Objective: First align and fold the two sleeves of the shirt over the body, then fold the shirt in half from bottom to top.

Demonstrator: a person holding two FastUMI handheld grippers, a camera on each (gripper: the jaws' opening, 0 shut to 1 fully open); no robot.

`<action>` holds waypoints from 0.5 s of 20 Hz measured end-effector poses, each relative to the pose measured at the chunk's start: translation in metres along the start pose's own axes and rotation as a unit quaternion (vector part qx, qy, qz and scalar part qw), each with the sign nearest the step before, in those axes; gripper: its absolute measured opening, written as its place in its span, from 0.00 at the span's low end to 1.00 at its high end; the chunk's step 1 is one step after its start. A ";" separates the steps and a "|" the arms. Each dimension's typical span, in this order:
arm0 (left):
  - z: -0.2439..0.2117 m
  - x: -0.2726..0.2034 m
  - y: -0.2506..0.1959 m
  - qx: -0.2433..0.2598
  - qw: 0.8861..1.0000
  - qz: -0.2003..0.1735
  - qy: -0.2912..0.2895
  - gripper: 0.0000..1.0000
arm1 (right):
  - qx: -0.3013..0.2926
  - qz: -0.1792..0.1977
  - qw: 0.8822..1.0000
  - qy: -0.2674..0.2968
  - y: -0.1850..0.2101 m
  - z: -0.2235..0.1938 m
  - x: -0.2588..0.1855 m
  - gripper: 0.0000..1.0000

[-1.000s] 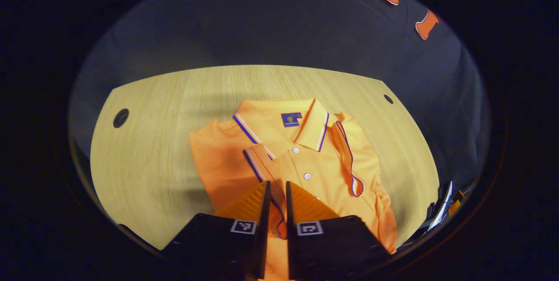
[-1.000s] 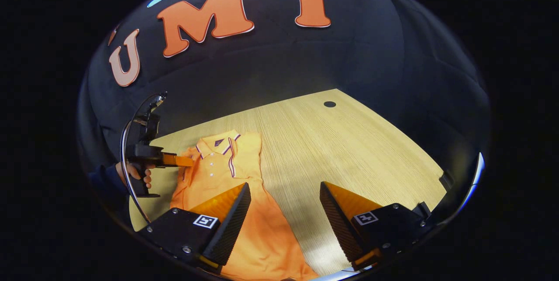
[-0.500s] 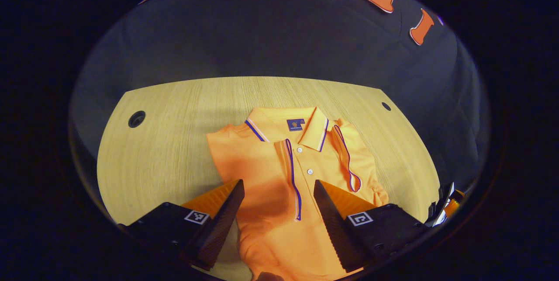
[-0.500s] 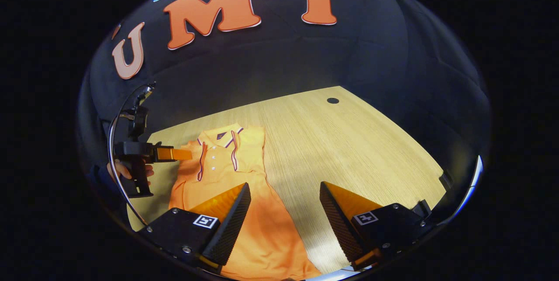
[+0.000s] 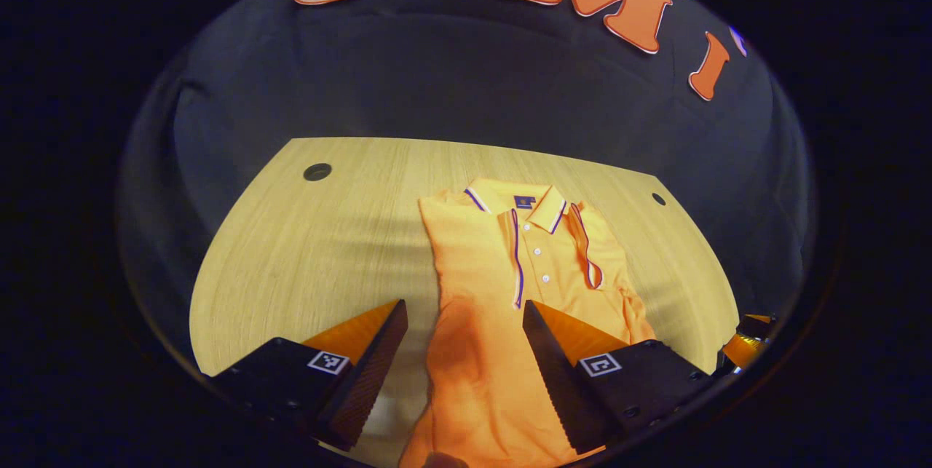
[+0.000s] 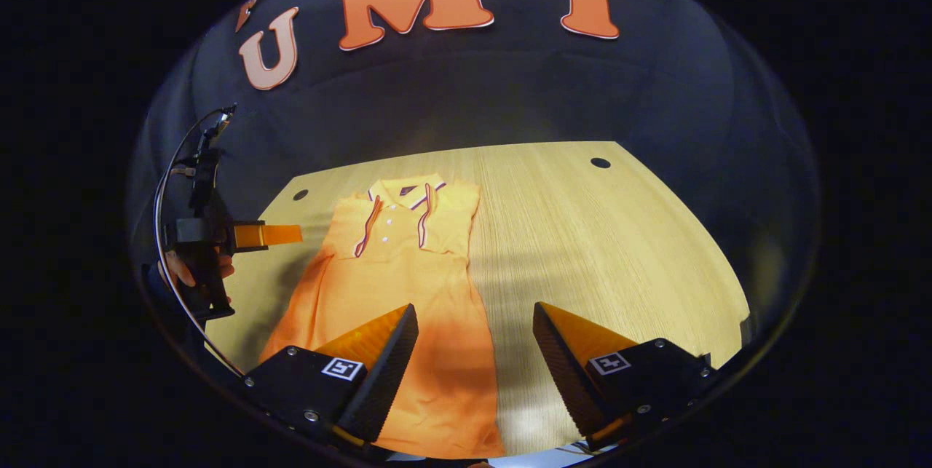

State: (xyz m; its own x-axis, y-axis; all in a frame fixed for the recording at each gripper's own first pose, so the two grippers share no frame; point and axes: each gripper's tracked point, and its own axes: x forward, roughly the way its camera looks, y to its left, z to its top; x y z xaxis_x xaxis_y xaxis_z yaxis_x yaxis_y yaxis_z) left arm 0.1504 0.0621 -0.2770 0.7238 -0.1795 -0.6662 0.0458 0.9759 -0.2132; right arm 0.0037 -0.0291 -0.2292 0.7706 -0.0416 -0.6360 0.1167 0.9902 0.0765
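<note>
In the left gripper view I see my left gripper (image 5: pixel 464 322) hanging above the table (image 5: pixel 306 257) with its fingers spread wide apart and nothing between them but air; the orange polo shirt (image 5: pixel 510 293) lies flat below, running from the gap between the fingers up toward 12 o'clock, collar (image 5: pixel 518 202) at the far end. Both sleeves are already laid over the body, their striped cuffs (image 5: pixel 517 268) lying as two lines either side of the button placket. In the right gripper view my right gripper (image 6: pixel 475 340) also has its fingers wide apart and holds nothing, with the shirt's lower body under its left finger and bare wood under the other. At 9 o'clock there I see the left gripper, held by a hand (image 6: pixel 178 271), beside the shirt and clear of it.
</note>
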 end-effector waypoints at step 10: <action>-0.092 -0.088 0.016 0.020 0.999 0.044 -0.003 0.98 | -0.031 0.052 0.997 0.045 0.002 -0.071 -0.018 0.97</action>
State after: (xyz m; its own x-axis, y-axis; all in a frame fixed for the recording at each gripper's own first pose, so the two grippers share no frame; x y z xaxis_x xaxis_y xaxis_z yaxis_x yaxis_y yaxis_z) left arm 0.0241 0.0823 -0.2879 0.7301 -0.0912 -0.6772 0.0090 0.9922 -0.1240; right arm -0.0543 -0.0166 -0.2725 0.7167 0.0718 -0.6937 -0.0022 0.9949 0.1007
